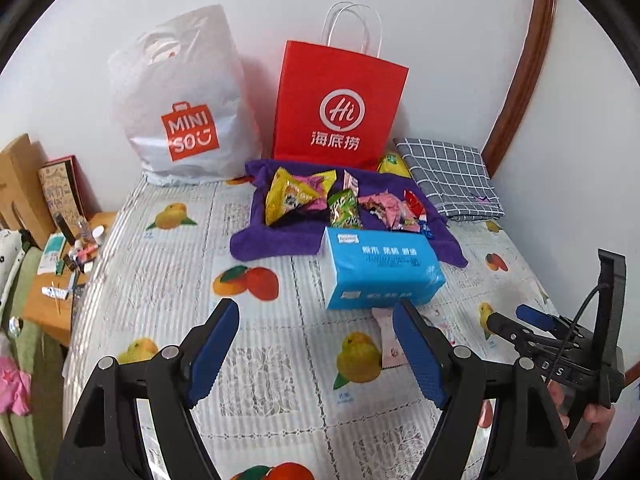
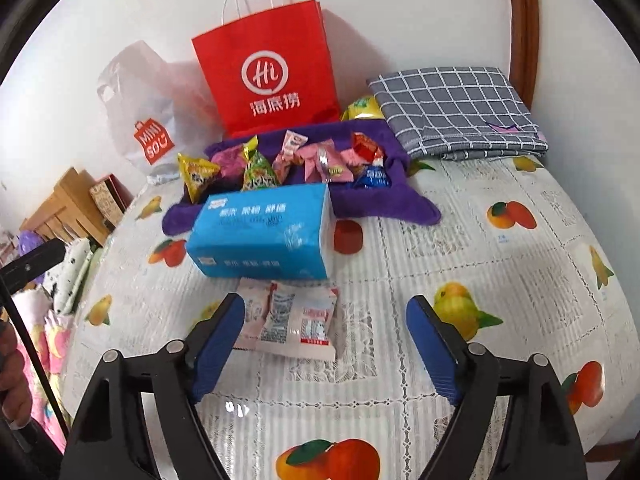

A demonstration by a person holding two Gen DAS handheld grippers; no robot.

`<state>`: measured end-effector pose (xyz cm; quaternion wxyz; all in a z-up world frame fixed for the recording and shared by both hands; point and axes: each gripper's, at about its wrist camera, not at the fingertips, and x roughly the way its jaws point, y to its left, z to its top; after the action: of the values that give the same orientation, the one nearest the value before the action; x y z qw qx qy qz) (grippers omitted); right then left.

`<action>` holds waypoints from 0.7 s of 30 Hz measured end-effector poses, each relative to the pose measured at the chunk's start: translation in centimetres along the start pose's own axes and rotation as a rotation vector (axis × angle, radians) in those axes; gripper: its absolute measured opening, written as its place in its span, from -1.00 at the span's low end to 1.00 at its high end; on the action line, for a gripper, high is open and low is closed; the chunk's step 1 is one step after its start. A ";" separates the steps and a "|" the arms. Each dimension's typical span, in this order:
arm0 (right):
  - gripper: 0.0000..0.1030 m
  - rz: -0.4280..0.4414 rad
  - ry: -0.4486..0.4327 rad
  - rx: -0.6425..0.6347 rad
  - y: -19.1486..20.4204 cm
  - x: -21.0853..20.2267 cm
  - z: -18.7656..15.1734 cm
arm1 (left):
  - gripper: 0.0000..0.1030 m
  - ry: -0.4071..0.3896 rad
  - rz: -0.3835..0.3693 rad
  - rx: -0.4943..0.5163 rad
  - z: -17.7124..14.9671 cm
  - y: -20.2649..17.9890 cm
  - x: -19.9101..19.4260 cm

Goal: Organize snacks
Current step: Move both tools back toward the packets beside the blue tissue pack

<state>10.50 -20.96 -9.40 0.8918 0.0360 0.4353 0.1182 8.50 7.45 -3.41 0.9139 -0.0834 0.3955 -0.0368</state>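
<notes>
Snacks (image 2: 304, 160) sit heaped on a purple towel (image 2: 400, 204) toward the back of the table (image 2: 460, 240), which wears a fruit-print cloth. Yellow pack (image 1: 290, 196) on the left of the heap, green pack (image 1: 344, 210) mid, pink ones (image 1: 382, 208) right of that, red and blue pcs at the far right end. One more yellow pack (image 2: 362, 108) lies behind the towel, betw. the red bag (image 1: 340, 104) and the checked cloth (image 2: 456, 108).

Blue tissue pack (image 2: 264, 236) lies in front of the towel, its back edge overlapping the towel's front. Just in front of it, flat on the table, 2–3 pale pink sachets (image 2: 292, 320) side by side, touching each other.

Left gripper (image 1: 320, 348) hovers above the table w/ jaws apart, nothing betw. them; its right finger covers part of a sachet in the left view. Right gripper (image 2: 326, 346) also spread wide, empty, low over the table; sachets sit by its left finger, partly under the tip, can't tell if touching.

Red bag stands upright against the wall, white Miniso bag (image 1: 184, 100) to its left. Checked cloth folded at the back right corner. Low wooden stand (image 1: 52, 280) w/ small clutter off the table's left side
</notes>
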 end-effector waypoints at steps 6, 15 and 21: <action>0.41 -0.002 -0.006 0.014 -0.1 1.0 -1.2 | 0.51 -0.035 -0.038 0.000 -2.1 0.5 1.5; 0.41 -0.031 -0.020 0.012 0.1 3.1 -2.2 | 0.51 0.018 -0.062 0.040 -2.5 0.2 7.1; 0.41 -0.006 -0.005 -0.004 1.2 4.9 -2.2 | 0.51 0.053 -0.078 0.107 -1.3 -0.6 9.9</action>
<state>11.49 -18.67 -14.35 0.8932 0.0333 0.4331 0.1164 14.28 5.39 -11.25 0.9042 -0.0488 0.4135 -0.0956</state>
